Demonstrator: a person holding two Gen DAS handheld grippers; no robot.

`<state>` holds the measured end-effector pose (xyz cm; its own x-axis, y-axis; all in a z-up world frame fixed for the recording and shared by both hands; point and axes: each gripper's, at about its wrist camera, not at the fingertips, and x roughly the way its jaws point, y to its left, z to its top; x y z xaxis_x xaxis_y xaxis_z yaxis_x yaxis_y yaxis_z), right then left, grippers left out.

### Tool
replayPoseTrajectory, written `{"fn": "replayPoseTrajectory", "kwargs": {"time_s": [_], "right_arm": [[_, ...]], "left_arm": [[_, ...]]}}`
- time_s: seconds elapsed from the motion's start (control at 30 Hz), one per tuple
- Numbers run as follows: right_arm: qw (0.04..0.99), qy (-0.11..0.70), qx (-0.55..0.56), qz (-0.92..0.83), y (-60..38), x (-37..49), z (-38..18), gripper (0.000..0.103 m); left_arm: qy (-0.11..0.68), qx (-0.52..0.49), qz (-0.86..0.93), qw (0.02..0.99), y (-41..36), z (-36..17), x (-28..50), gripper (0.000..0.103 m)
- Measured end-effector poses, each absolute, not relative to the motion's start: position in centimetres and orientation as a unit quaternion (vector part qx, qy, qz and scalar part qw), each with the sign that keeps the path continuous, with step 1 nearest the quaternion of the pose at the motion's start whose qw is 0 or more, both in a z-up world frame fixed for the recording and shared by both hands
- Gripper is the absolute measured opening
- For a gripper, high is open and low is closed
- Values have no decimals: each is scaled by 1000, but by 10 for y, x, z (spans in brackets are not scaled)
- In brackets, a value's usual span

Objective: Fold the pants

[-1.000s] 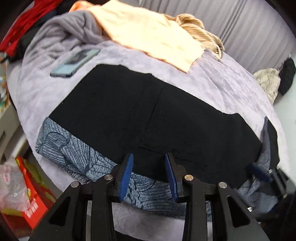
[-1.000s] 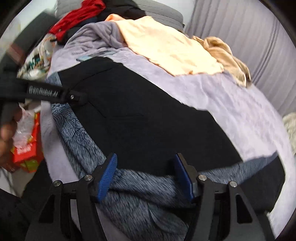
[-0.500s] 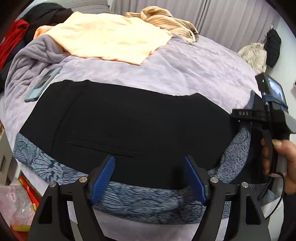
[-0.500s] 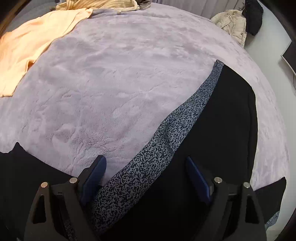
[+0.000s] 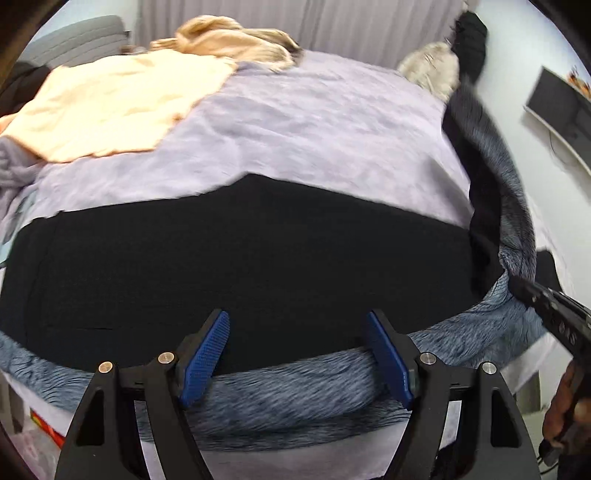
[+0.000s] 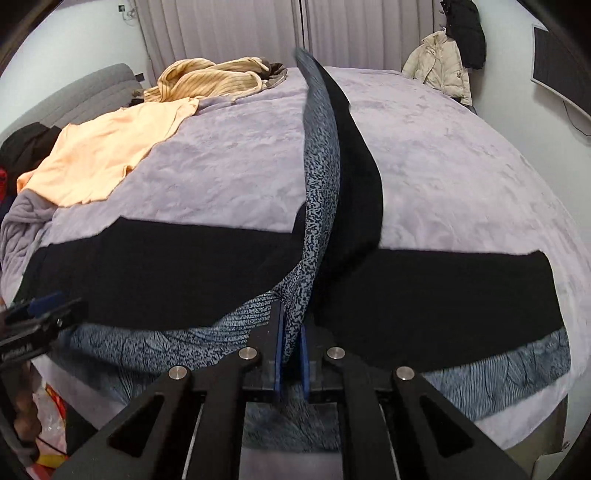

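On a bed (image 6: 461, 155) with a lilac blanket before grey curtains (image 6: 236, 33), the pants (image 6: 155, 266) lay spread along the near edge, the right tongs (image 6: 291, 350) clenched on their raised patterned edge, the left tongs (image 5: 297, 354) released just above them.

Lavender-blanketed bed (image 6: 443, 155), grey pleated curtains (image 6: 229, 33), white wall (image 6: 509, 66), wall-mounted screen (image 6: 561, 62)

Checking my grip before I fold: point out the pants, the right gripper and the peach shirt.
pants (image 6: 147, 273), right wrist view, flat black panel.
right gripper (image 6: 291, 354), right wrist view, between its shut pads.
peach shirt (image 6: 107, 155), right wrist view, its middle.
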<state>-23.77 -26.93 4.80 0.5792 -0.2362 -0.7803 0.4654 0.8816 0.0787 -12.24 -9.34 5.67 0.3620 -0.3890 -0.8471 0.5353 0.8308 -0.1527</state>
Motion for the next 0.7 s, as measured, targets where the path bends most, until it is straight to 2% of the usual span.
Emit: {"fn": "replayPoseTrajectory", "kwargs": {"time_s": [0.07,0.1,0.13,0.17,0.2,0.23,0.27,0.3,0.37,0.5,0.63,0.7], "right_arm": [[872,432,121,-195,-265,-247,32,12],[870,439,111,-194,-264,-250,26,18],[868,445,104,-193,-261,-254,22,20],[870,442,96,-196,-260,-255,23,28],[872,438,91,-200,-261,-256,25,44],[873,430,87,-212,-263,-255,30,55],[876,417,85,-225,-266,-253,36,79],[881,407,82,-227,-269,-251,42,89],[889,377,55,-253,-273,-242,56,90],[885,378,13,-270,-286,-194,64,95],[878,410,94,-229,-330,-150,63,96],[883,392,158,-205,-346,-148,73,96]], "left_arm": [[491,106,-278,819,-108,46,-129,81],[480,120,-272,825,-112,43,-134,87],[469,133,-267,832,-116,42,-138,88],[464,143,-263,834,-119,41,-140,90],[464,147,-261,834,-120,40,-140,91],[469,144,-259,832,-120,39,-138,93],[475,139,-256,830,-119,39,-135,96],[481,133,-255,828,-118,38,-131,97],[485,128,-253,828,-118,37,-129,98],[472,136,-240,838,-119,37,-137,98],[472,135,-238,838,-114,38,-136,98],[472,134,-237,839,-114,38,-135,98]]}}
